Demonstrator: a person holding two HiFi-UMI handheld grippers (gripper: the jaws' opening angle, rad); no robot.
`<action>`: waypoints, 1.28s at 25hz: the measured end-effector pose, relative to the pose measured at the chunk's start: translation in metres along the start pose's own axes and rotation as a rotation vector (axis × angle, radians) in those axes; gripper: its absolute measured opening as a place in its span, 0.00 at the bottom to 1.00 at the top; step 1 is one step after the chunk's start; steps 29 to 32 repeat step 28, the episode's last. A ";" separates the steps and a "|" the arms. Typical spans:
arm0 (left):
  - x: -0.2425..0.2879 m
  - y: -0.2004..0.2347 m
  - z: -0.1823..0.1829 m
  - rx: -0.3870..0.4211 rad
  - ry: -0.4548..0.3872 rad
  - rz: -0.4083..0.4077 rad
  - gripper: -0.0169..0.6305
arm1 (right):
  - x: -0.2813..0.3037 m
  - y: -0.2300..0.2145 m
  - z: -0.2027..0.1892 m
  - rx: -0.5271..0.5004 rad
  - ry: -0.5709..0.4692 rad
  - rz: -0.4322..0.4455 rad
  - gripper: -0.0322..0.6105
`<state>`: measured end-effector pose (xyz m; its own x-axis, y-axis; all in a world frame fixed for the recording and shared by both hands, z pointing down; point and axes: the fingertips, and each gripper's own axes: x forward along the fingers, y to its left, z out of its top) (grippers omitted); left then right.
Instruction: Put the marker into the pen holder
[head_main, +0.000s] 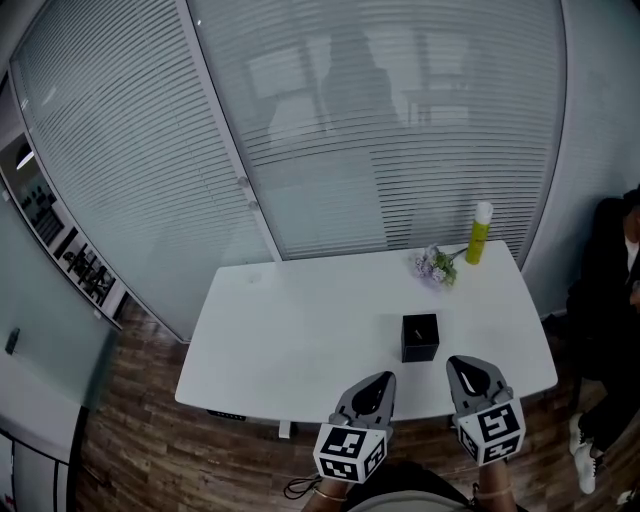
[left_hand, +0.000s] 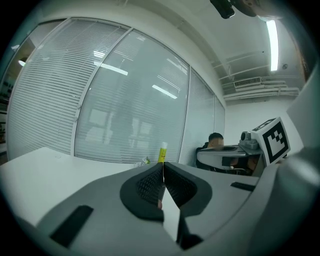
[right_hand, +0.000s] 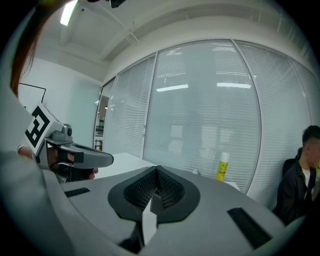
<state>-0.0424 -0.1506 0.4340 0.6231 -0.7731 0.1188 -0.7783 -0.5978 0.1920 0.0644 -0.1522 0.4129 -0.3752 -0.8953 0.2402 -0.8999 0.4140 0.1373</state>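
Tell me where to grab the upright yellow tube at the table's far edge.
Grip the yellow tube midway up, below its white cap, coming level from the near right: it stands upright, and the flowers lie by its left base. The right gripper is nearer but shut; open it first.

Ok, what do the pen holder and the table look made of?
Pen holder: black, matte, with square walls, likely plastic. No shine shows, though it is too small to be sure. Table: smooth, even white top with rounded corners, probably laminate or painted board.
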 end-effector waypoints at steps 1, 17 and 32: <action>0.000 0.000 0.000 -0.001 0.002 0.001 0.06 | 0.000 0.000 0.000 0.000 0.002 -0.001 0.09; 0.016 -0.003 -0.009 -0.007 0.028 -0.002 0.06 | 0.012 -0.014 -0.014 -0.003 0.023 -0.011 0.09; 0.028 -0.008 -0.017 0.008 0.048 -0.005 0.06 | 0.017 -0.027 -0.021 0.003 0.003 -0.014 0.09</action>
